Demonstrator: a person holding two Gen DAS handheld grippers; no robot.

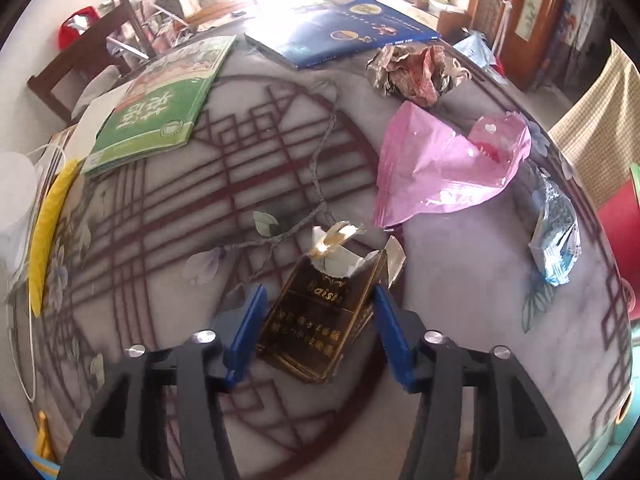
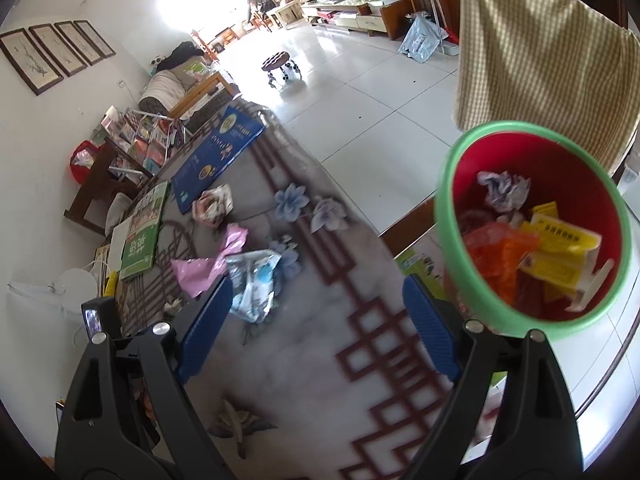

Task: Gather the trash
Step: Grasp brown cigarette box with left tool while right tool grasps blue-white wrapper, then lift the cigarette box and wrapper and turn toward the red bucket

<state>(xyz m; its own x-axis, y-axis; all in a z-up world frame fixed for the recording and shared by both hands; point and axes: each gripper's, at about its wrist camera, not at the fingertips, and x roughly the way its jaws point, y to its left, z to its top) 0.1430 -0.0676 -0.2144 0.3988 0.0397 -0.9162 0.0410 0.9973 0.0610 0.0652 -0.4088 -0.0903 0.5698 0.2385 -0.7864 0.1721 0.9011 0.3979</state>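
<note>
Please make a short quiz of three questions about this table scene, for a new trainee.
1. True or false: the dark torn pack lies between the left gripper fingers.
2. Which wrapper lies nearest the right gripper? A pink bag; B blue-white wrapper; C crumpled paper
3. Fill in: the red bin has a ____ rim.

Key: 1 true; 2 B; 3 green

Between your left gripper's (image 1: pixel 316 320) fingers lies the torn dark cigarette pack (image 1: pixel 316 320) on the patterned round table (image 1: pixel 460 280). Beyond it, rightward, sits the pink plastic bag (image 1: pixel 444 168), the crumpled printed wrapper (image 1: pixel 416 72) behind that. The red green-rimmed bin (image 2: pixel 536 224) stands right of the table.
</note>
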